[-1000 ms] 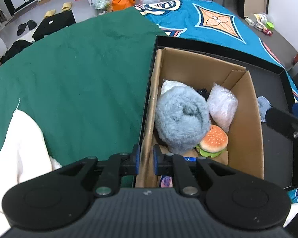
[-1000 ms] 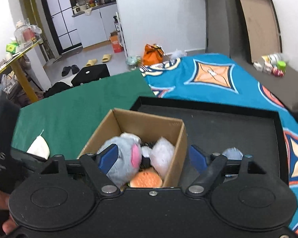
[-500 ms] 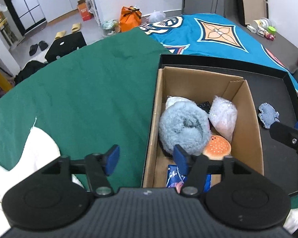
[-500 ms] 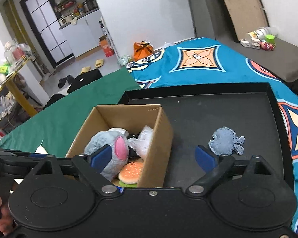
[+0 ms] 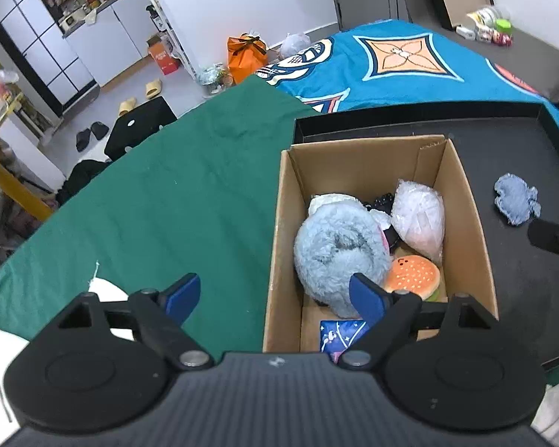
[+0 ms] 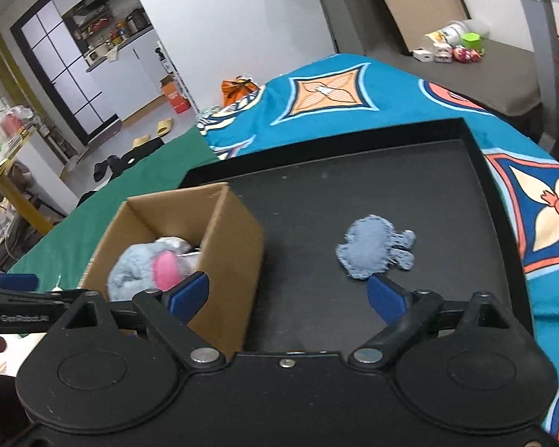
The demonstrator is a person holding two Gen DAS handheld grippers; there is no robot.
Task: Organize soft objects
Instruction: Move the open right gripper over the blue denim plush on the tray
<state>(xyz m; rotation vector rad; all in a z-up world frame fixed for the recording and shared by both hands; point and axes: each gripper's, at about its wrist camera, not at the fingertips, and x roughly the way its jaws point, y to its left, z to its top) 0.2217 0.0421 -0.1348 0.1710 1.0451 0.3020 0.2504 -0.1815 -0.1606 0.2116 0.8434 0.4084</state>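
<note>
A cardboard box (image 5: 462, 201) (image 6: 234, 238) stands at the left of a black tray (image 5: 533, 298) (image 6: 354, 193). It holds a fluffy grey-blue plush (image 5: 335, 249) (image 6: 138, 264), a burger toy (image 5: 413, 273), a white soft bag (image 5: 419, 216) and a blue packet (image 5: 335, 335). A small denim plush (image 5: 516, 201) (image 6: 372, 247) lies alone on the tray, right of the box. My left gripper (image 5: 275, 296) is open and empty above the box's near left corner. My right gripper (image 6: 287, 290) is open and empty, between the box and the denim plush.
The tray rests on a green cloth (image 5: 149, 205) and a blue patterned blanket (image 5: 410, 59) (image 6: 354, 93). White fabric (image 5: 104, 290) lies at the near left. Beyond are a floor with slippers, an orange bag (image 5: 246, 56) and a grey bench with small items (image 6: 454, 44).
My left gripper opened from shut and drew back and up from the box. My right gripper swung right and forward, so the denim plush now lies just ahead of its right finger.
</note>
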